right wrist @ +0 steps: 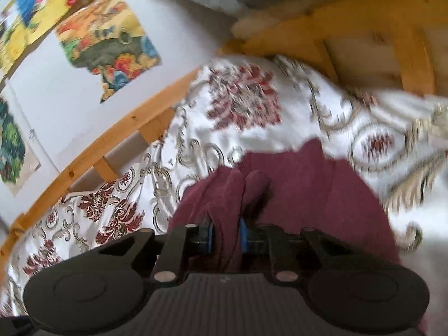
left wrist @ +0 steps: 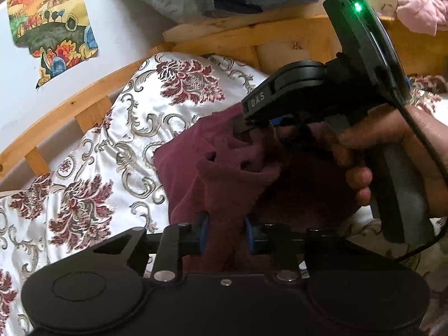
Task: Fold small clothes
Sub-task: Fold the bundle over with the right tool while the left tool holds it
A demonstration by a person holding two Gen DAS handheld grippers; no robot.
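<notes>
Left wrist view: the left gripper (left wrist: 226,233) pinches the maroon fleece garment (left wrist: 212,173) on the floral white satin bedspread (left wrist: 112,145); the right gripper (right wrist: 226,238) pinches it too.

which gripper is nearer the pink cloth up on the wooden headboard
Right. In the left wrist view the right gripper, clamping the maroon garment, sits just below-left of the pink cloth; the left gripper grips farther down.
</notes>
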